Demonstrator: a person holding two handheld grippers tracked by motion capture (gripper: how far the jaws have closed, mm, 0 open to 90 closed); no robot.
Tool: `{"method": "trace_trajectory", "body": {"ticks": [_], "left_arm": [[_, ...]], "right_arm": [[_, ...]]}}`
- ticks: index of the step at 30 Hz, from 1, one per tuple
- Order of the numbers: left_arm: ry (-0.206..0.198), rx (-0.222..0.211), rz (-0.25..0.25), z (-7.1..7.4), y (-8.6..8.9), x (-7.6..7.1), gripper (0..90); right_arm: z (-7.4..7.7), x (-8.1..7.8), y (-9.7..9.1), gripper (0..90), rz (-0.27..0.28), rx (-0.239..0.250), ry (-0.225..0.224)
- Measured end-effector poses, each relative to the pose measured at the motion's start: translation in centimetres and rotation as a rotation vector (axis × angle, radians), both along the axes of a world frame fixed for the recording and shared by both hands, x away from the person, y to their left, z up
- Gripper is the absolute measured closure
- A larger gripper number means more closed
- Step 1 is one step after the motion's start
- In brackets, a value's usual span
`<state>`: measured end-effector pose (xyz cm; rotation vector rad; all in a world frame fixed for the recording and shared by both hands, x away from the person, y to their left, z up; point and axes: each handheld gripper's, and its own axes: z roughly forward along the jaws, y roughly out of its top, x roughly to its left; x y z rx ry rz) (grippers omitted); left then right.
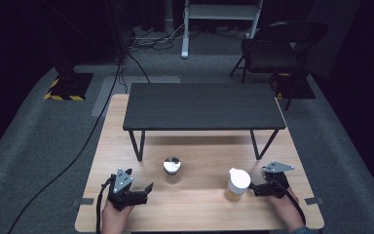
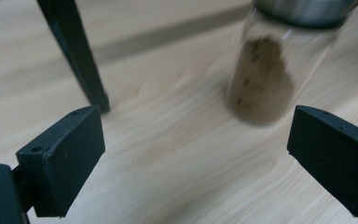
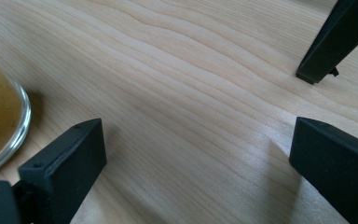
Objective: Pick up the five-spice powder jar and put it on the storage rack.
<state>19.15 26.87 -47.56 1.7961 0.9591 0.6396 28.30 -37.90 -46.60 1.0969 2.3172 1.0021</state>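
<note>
Both claws stand wide open with nothing between their jaws. Left claw [image 1: 139, 192] rests low at the near left of the tabletop [image 1: 195, 207], its jaws aimed toward a glass jar [image 1: 172, 169] with a metal lid that stands apart from it, ahead and to the right; in the left gripper view the jar [image 2: 261, 79], part-filled with brown stuff, sits beyond the right jaw with bare wood between. Right claw [image 1: 254, 189] lies just beside a white-lidded jar [image 1: 236, 184] of yellowish contents near the right front; whether a jaw touches it I cannot tell. In the right gripper view that jar's glass base [image 3: 4, 126] sits outside the left jaw. A black shelf [image 1: 204, 106] on thin legs spans the far half, open wood beneath it. Each hand grips its claw from the near edge, left hand [image 1: 116, 217], right hand [image 1: 285, 207].
</note>
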Motion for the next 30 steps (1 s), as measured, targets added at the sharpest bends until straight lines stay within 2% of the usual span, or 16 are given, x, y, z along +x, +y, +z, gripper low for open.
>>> {"method": "trace_trajectory", "body": {"ticks": [4,6,8,14,30], "left_arm": [[-0.1,-0.041,-0.024,-0.1,0.2,-1.1,3.2],[-0.139,-0.066,-0.036,-0.1,0.2,-1.5,3.2],[-0.158,-0.076,-0.041,0.0,0.2,-1.8,3.2],[-0.153,-0.08,-0.056,0.0,0.2,-1.7,3.2],[-0.142,-0.095,-0.048,-0.2,0.4,-1.6,2.8]], "right_arm": [[0.0,0.0,0.0,3.2,0.0,0.0,0.0],[0.0,0.0,0.0,3.2,0.0,0.0,0.0],[0.0,0.0,0.0,3.2,0.0,0.0,0.0],[0.0,0.0,0.0,3.2,0.0,0.0,0.0],[0.0,0.0,0.0,3.2,0.0,0.0,0.0]]}}
